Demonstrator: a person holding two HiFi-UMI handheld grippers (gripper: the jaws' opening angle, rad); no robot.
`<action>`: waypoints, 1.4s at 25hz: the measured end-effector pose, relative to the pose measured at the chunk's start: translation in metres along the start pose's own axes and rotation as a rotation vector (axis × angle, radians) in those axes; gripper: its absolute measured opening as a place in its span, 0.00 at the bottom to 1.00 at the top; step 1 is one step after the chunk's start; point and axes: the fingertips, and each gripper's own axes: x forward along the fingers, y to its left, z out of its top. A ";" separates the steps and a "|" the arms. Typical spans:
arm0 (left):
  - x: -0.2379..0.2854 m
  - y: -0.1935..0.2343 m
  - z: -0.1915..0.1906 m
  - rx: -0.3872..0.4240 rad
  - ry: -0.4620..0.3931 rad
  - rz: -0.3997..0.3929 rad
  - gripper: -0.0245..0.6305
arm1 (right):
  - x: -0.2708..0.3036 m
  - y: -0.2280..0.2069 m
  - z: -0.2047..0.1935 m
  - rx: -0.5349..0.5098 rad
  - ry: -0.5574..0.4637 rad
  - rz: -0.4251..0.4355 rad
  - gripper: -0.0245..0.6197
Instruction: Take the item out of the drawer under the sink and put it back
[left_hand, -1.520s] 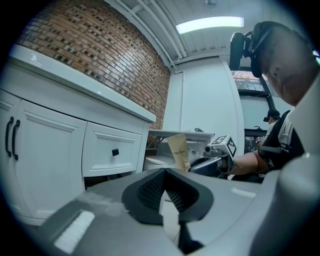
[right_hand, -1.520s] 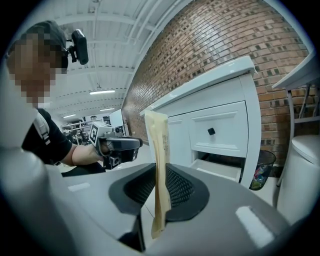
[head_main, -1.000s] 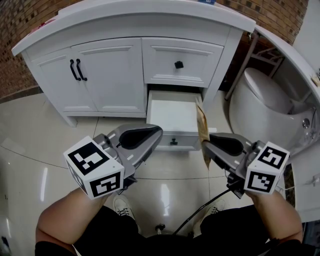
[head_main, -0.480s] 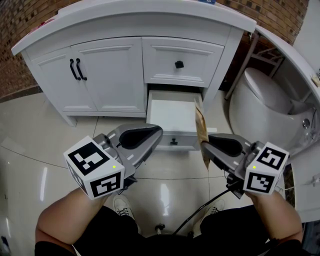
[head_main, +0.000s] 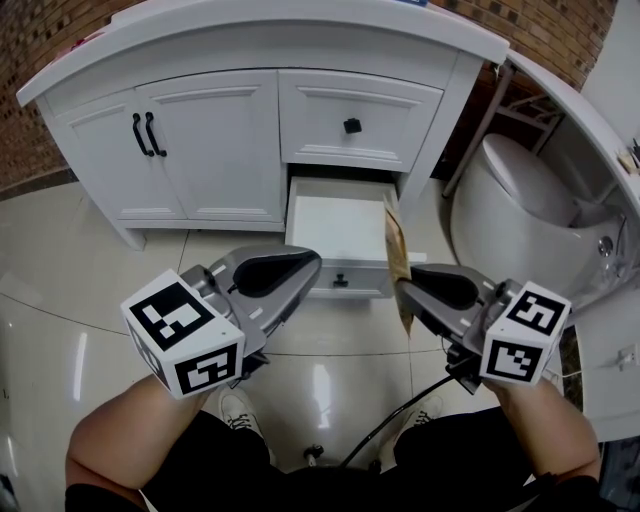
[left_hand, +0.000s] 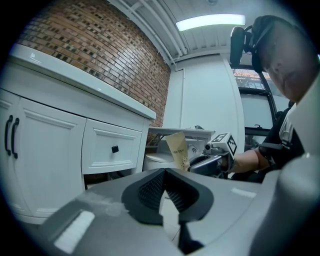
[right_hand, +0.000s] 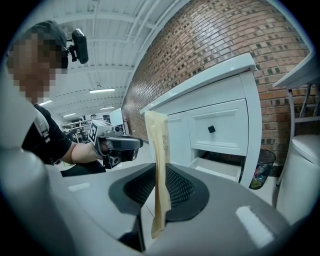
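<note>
The lower drawer under the sink counter stands pulled out, and its white inside looks bare. My right gripper is shut on a flat brown paper packet, held upright on edge just right of the drawer's front corner. In the right gripper view the packet rises between the pads, with the drawer beyond it. My left gripper hovers in front of the drawer with its jaws together and nothing in them. The left gripper view shows the packet and the right gripper off to the right.
The white vanity has double doors with black handles and a closed upper drawer with a black knob. A white toilet stands close on the right. A black cable trails over the glossy tile floor between the person's feet.
Only the head view has shifted slightly. Both grippers and the packet stay as they were.
</note>
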 end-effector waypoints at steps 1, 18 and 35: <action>0.000 0.000 0.000 0.000 -0.001 0.003 0.05 | 0.001 0.000 0.000 -0.001 0.000 -0.002 0.14; 0.002 0.002 0.006 -0.010 -0.028 0.007 0.05 | 0.029 -0.013 0.043 -0.188 0.000 -0.066 0.14; -0.003 0.023 0.012 -0.051 -0.054 0.040 0.05 | 0.162 -0.152 0.003 -0.444 0.242 -0.138 0.14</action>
